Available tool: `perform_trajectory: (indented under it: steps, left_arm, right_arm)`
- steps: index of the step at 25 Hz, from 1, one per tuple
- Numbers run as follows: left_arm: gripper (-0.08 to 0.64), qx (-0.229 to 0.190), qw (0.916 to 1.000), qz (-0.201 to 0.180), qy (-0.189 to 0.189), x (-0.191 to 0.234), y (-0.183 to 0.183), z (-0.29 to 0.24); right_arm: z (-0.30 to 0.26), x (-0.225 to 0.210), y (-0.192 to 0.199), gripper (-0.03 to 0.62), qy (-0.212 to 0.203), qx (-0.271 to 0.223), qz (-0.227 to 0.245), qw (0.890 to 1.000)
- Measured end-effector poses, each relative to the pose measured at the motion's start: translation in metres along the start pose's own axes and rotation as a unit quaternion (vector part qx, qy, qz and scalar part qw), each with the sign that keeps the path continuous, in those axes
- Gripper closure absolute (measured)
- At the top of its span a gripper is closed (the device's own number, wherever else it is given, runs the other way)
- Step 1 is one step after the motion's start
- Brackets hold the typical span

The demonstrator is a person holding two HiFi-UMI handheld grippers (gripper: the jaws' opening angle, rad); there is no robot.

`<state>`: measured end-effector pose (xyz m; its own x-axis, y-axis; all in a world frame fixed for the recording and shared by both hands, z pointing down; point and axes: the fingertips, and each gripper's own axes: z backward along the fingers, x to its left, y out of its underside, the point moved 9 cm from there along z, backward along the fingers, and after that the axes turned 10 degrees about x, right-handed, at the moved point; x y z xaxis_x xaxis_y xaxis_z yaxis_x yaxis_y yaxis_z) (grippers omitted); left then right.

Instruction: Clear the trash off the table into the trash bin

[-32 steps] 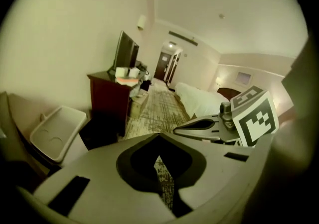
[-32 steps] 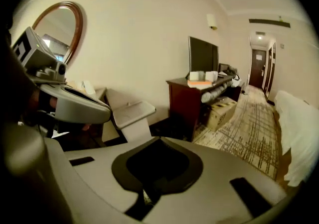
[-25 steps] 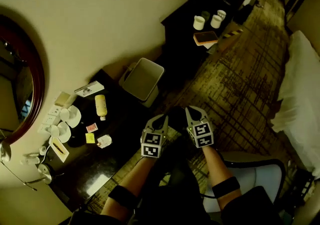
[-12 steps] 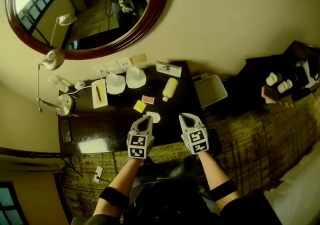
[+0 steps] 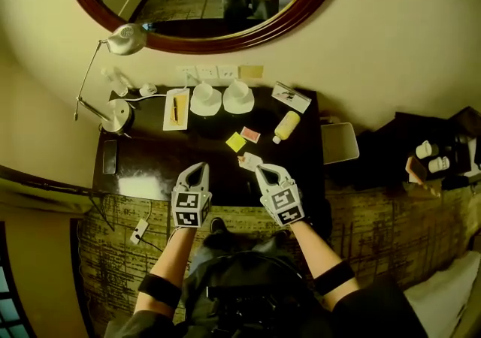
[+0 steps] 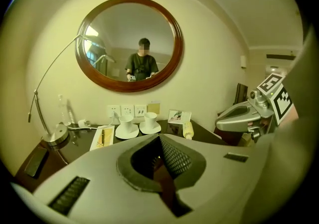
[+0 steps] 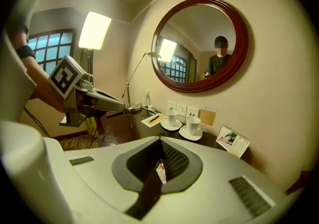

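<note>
The left gripper [image 5: 197, 168] and right gripper [image 5: 264, 172] are both hovering with jaws pressed together, gripping nothing. The crumpled white paper scrap [image 5: 250, 161] is lying on the dark glossy table [image 5: 150, 171] just ahead of the right claw's tips. It is looking light and soft, likely wanting a gentle pinch across its raised folds.

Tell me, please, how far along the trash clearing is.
Done: nothing, it seems. The yellow packet, red packet, crumpled paper and lying bottle are all on the table, and the trash bin beside it looks empty. In hand: nothing; the left gripper and right gripper hover shut over the near edge. Left: every piece.
</note>
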<state>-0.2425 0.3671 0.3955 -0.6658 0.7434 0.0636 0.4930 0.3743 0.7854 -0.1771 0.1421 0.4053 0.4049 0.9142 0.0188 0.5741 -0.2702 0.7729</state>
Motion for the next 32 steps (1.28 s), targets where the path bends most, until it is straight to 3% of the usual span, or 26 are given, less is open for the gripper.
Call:
perform_trajectory:
  steps: [10, 15, 22, 26, 32]
  left_arm:
    - [0.560, -0.003, 0.9999, 0.007, 0.015, -0.007, 0.002, -0.004]
    - [0.560, 0.006, 0.9999, -0.002, 0.011, -0.009, 0.006, -0.010]
    - [0.560, 0.023, 0.9994, -0.012, 0.024, -0.008, 0.012, -0.026]
    - [0.560, 0.034, 0.9985, -0.011, 0.043, -0.011, 0.018, -0.038]
    - [0.560, 0.039, 0.9979, -0.015, 0.049, -0.010, 0.025, -0.051]
  right_arm:
    - [-0.011, 0.005, 0.010, 0.579, -0.005, 0.030, 0.011, 0.999]
    - [-0.038, 0.004, 0.032, 0.555, -0.010, 0.104, 0.048, 0.993]
    - [-0.103, -0.012, 0.061, 0.353, -0.047, 0.204, 0.109, 0.972]
    - [-0.136, -0.025, 0.077, 0.202, -0.067, 0.245, 0.124, 0.959]
    - [-0.178, -0.040, 0.100, 0.196, -0.089, 0.293, 0.134, 0.942]
